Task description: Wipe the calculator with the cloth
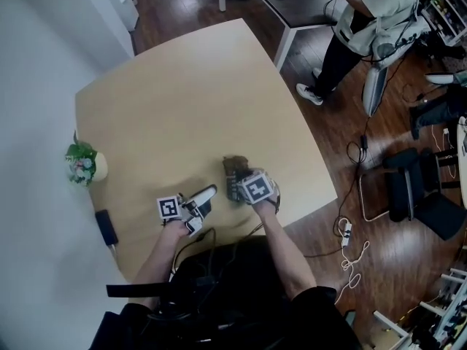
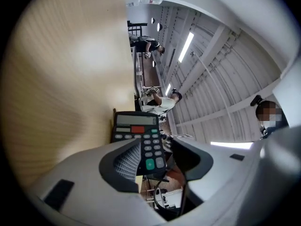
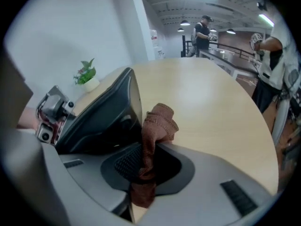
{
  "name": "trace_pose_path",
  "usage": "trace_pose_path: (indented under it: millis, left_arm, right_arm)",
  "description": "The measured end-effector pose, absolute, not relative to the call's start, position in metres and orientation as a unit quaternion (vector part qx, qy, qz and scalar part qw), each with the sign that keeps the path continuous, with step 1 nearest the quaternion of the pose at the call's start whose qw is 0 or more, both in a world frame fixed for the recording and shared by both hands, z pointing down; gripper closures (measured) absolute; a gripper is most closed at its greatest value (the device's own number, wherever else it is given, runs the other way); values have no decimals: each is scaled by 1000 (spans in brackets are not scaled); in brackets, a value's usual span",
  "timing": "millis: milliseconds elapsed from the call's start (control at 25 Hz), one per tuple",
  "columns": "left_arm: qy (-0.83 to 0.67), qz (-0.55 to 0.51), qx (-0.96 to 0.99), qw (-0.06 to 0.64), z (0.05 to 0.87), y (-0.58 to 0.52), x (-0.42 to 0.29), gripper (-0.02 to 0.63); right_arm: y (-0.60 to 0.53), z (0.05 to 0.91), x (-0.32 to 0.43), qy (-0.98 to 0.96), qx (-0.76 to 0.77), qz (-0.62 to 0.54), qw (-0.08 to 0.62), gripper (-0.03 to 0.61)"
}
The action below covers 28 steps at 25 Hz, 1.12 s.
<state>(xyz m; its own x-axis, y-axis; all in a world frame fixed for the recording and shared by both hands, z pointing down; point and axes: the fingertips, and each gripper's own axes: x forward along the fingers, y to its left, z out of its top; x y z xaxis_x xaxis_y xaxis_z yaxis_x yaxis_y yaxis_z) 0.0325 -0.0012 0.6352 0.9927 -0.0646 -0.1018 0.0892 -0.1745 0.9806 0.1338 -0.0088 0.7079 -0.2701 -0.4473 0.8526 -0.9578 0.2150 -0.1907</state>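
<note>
My left hand-held gripper (image 1: 198, 208) is clamped across the lower part of the calculator (image 2: 138, 126), holding it tilted up off the bench (image 1: 182, 100) near the near edge. My right hand-held gripper (image 3: 146, 161) is pinched tight on the brown cloth (image 3: 157, 126), which bunches out past the jaws just to the right of the calculator. I cannot tell whether the two are touching.

From the right gripper view I mostly face the calculator's dark back, while the keys face the left gripper. To wipe well, I would turn the key face toward the cloth or bring the cloth round to it. I would press with the loose bunch, not the jaw tips, and stroke along the body while the left grip stays firm. The hold sits low on the body, so hard pressure at the far end could lever it loose.

I count one calculator, one cloth, two hand-held grippers, one small potted plant (image 1: 82, 162) at the left edge, and one dark flat device (image 1: 106, 227) at the near left.
</note>
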Motion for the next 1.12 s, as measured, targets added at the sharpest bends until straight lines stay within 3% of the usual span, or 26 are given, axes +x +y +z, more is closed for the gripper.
trace_pose_path:
  millis: [200,280,360,520,720,960,1120]
  left_arm:
    - [-18,-26,761,649,658,2,28,414]
    - [-23,-22,759,650,660,2,28,420]
    - [-18,-26,758,652,657,-1,38,426]
    - [13,-11,768,640,651,1,78,428]
    - [46,31,769,637,654,14,123,434]
    - [128,63,787,601,624,27,197,454]
    - [113,65,807,575,628,-5,171,472]
  right_arm:
    - [10,705,160,-656,541,497,176,515]
    - [18,707,179,-641,558,504,156,514]
    - [22,709,197,-635,570,487,185,514]
    - [28,708,233,-626,583,389,341,511]
    - [48,713,260,-608,582,372,392,511]
    - [32,707,218,-668,551,482,136,515]
    - [-8,703,163,-700,484,524,39,521]
